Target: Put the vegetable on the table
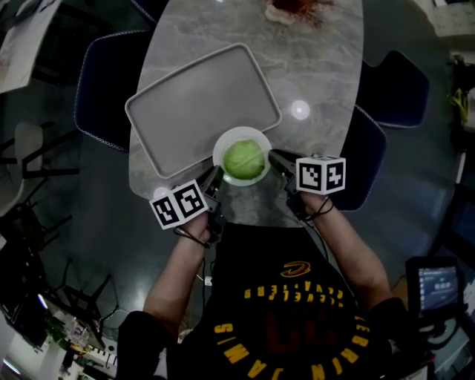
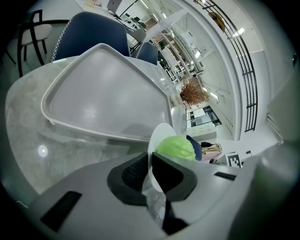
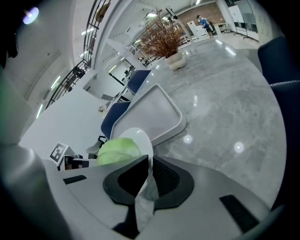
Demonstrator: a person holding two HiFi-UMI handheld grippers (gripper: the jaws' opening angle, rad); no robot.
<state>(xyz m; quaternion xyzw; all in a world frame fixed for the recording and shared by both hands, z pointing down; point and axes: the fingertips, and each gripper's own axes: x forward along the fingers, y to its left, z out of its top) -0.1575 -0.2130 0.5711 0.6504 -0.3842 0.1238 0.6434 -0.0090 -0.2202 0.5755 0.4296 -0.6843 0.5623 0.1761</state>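
A green cabbage [image 1: 243, 158] lies in a white bowl [image 1: 223, 146] at the near edge of the marble table [image 1: 319, 67]. My left gripper [image 1: 214, 180] is shut on the bowl's left rim, and my right gripper [image 1: 276, 159] is shut on its right rim. In the left gripper view the bowl [image 2: 158, 137] rim runs between the dark pads [image 2: 136, 171] with the cabbage [image 2: 176, 147] behind. In the right gripper view the bowl [image 3: 137, 137] rim is likewise pinched by the pads [image 3: 165, 177], with the cabbage [image 3: 118, 150] to the left.
An empty grey tray [image 1: 199, 104] lies on the table just beyond the bowl, touching or nearly touching it. Dark blue chairs [image 1: 104, 89] stand on both sides of the table. A plant pot [image 1: 293, 10] sits at the far end.
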